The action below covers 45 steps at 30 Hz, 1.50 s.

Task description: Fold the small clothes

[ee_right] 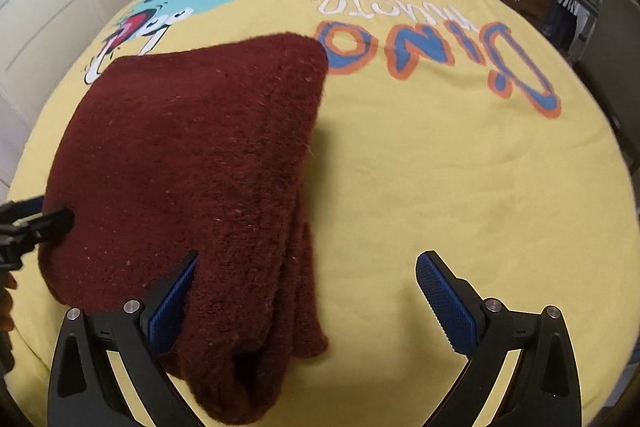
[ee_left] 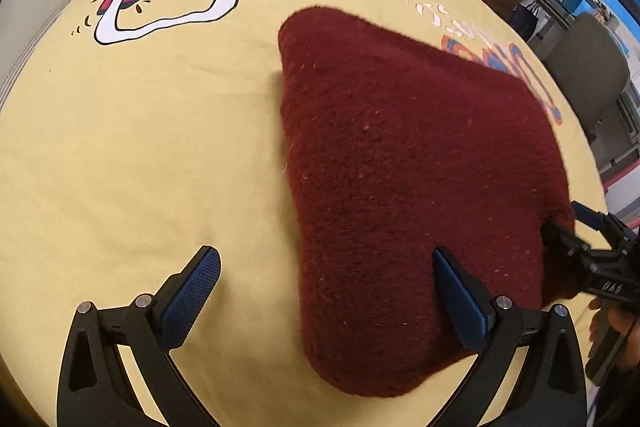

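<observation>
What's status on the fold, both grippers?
Left gripper open, right gripper open, both straddling garment edges. Maroon knit folded on yellow bedspread. Nothing in the way.

Two close wrist views, same maroon knit [ee_left: 400,167], opposite sides.

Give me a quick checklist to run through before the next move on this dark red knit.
1. Left gripper jaws open: ok.
2. Right gripper jaws open: ok.
3. Knit gripped by neither gripper: ok.
4. Knit folded into a stack with layered edges showing: ok.
5. Knit lies on the yellow bedspread, well inside its edge: ok.
6. Layers squarely aligned underneath: cannot tell.
</observation>
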Each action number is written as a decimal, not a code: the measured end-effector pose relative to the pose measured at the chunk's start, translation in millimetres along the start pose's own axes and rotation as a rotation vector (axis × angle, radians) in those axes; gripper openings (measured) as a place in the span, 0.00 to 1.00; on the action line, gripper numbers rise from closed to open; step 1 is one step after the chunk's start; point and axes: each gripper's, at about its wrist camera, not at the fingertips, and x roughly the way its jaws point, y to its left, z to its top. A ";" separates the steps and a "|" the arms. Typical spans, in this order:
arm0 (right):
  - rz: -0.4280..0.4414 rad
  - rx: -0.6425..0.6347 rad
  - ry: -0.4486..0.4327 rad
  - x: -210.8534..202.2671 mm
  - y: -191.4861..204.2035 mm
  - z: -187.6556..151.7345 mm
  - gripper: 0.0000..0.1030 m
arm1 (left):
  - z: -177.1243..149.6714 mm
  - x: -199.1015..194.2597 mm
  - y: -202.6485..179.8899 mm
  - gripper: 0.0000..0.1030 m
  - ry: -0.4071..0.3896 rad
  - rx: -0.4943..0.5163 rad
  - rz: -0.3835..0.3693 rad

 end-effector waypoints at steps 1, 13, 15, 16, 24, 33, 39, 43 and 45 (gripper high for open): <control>0.005 0.003 -0.005 1.5 -1.9 -1.5 1.00 | -2.2 2.1 -0.5 1.00 -0.009 0.010 0.005; -0.011 -0.008 -0.065 -45.9 8.9 -0.7 1.00 | -8.3 -39.4 -10.1 0.99 -0.081 0.018 0.043; -0.004 -0.010 -0.099 -68.6 10.7 -3.4 1.00 | -11.5 -61.6 -12.1 0.99 -0.108 0.000 0.037; -0.008 -0.015 -0.110 -78.2 11.5 -4.9 1.00 | -13.0 -71.9 -12.4 0.99 -0.122 -0.008 0.039; -0.094 -0.052 -0.161 -156.1 11.0 -29.8 1.00 | -40.3 -141.6 -23.2 0.99 -0.194 0.017 0.144; -0.112 -0.019 -0.192 -213.4 1.7 -78.0 1.00 | -89.9 -180.4 -18.4 0.99 -0.193 0.002 0.204; -0.123 -0.009 -0.186 -225.7 -1.1 -96.4 1.00 | -105.4 -189.6 -13.5 0.99 -0.195 -0.024 0.210; -0.130 -0.010 -0.189 -229.1 -0.5 -99.3 1.00 | -109.1 -190.6 -12.7 0.99 -0.188 -0.024 0.230; -0.130 -0.009 -0.193 -230.5 0.4 -99.2 1.00 | -111.6 -190.6 -12.9 0.99 -0.184 -0.025 0.230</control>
